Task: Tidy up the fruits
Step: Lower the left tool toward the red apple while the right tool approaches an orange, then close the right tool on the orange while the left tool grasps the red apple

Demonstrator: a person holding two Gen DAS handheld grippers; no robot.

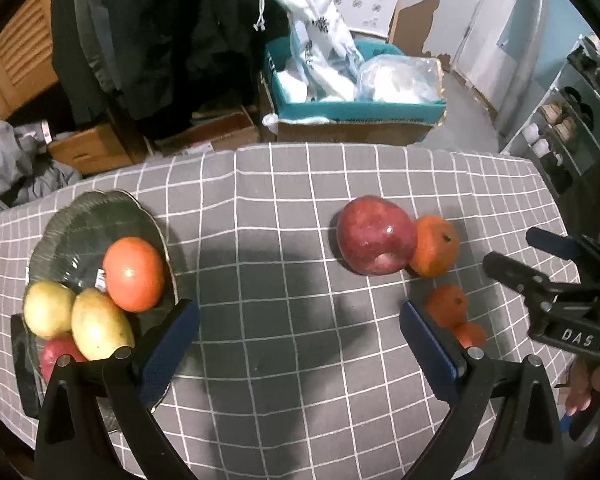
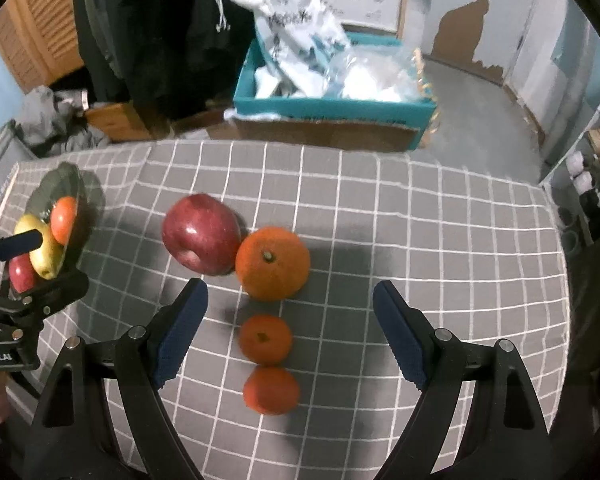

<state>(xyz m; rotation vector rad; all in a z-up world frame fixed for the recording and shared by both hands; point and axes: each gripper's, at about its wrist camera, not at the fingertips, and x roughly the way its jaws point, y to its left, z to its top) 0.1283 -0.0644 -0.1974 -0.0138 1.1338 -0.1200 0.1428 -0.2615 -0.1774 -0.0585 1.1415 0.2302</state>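
I saw a glossy dark-red apple [image 2: 201,234] touching a large dimpled orange [image 2: 273,263] mid-table on the grey checked tablecloth [image 2: 420,240], two small mandarins [image 2: 265,339] nearer me. My right gripper [image 2: 290,330] hung spread over them; my left gripper [image 1: 300,344] gaped, hiding part of the dark scalloped plate [image 1: 100,216] near the left edge.

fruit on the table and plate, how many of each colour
red: 2, the big apple on the cloth and a red fruit on the plate
orange: 4, the large orange, two small ones, and one on the plate
yellow: 2, both on the plate
total: 8
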